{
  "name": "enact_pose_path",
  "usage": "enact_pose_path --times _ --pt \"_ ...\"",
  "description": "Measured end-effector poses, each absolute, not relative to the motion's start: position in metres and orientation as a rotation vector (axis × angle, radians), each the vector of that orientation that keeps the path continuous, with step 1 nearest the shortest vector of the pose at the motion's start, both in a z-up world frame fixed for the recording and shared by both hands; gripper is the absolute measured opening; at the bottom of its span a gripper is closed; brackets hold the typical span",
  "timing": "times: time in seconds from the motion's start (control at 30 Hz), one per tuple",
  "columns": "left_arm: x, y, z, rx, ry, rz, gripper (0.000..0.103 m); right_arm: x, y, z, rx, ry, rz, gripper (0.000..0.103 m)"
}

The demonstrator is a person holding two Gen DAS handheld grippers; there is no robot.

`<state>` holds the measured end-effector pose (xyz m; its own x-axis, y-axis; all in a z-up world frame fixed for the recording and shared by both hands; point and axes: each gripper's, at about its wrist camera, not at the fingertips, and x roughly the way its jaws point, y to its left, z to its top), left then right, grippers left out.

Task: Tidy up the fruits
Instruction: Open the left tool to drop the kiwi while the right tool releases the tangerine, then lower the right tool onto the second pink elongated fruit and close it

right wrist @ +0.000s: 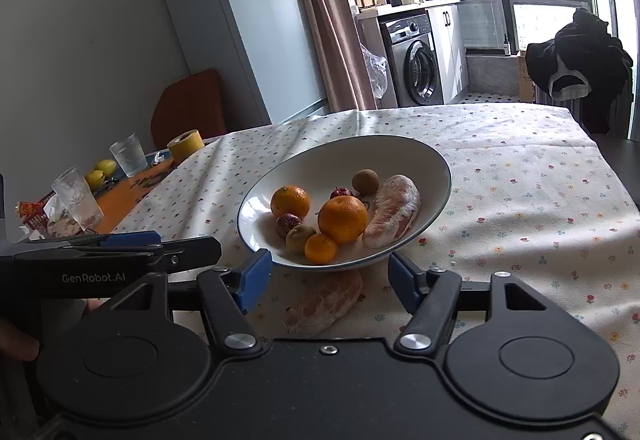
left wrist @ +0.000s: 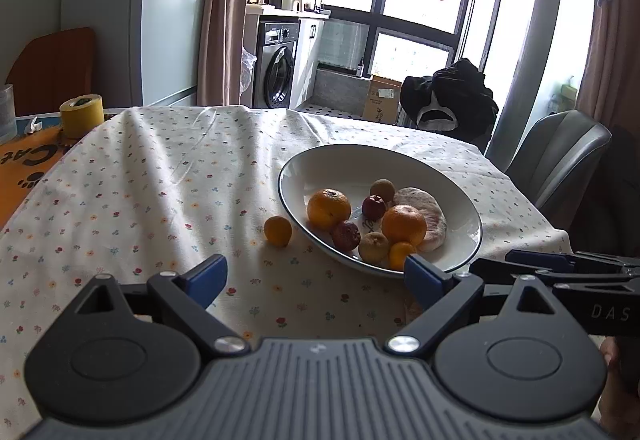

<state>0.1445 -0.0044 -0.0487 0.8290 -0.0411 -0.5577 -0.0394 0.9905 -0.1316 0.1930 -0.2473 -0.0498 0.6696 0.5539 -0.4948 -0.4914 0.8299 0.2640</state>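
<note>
A white bowl (left wrist: 360,167) (right wrist: 340,159) with a dark rim sits on the flowered tablecloth. It holds two oranges (left wrist: 329,209) (right wrist: 343,219), a small mandarin (right wrist: 320,248), dark red passion fruits, brown kiwis and a peeled pomelo segment (right wrist: 394,209). One small orange (left wrist: 278,231) lies on the cloth just left of the bowl. A second pomelo piece (right wrist: 324,302) lies on the cloth in front of the bowl, between the fingers of my right gripper (right wrist: 330,277), which stands open. My left gripper (left wrist: 315,274) is open and empty, short of the bowl's near rim.
A yellow tape roll (left wrist: 82,115), two glasses (right wrist: 129,153) and yellow fruits (right wrist: 100,171) stand on the orange mat at the far left. A grey chair (left wrist: 560,155) stands past the table's right edge. The two grippers sit close side by side.
</note>
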Motion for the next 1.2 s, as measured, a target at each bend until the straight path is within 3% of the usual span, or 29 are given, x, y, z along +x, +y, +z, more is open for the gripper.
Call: enact_pose_path --times 0.33,0.63,1.2 --pt "0.128 0.007 -0.049 -0.158 0.589 0.013 0.097 0.179 -0.241 -0.053 0.094 0.603 0.580 0.092" --pt "0.118 0.024 -0.050 -0.184 0.613 0.003 0.103 0.170 -0.230 -0.055 0.075 0.613 0.565 0.103" --pt "0.110 0.049 -0.058 -0.183 0.636 0.028 0.103 0.170 -0.203 -0.060 0.026 0.651 0.553 0.102"
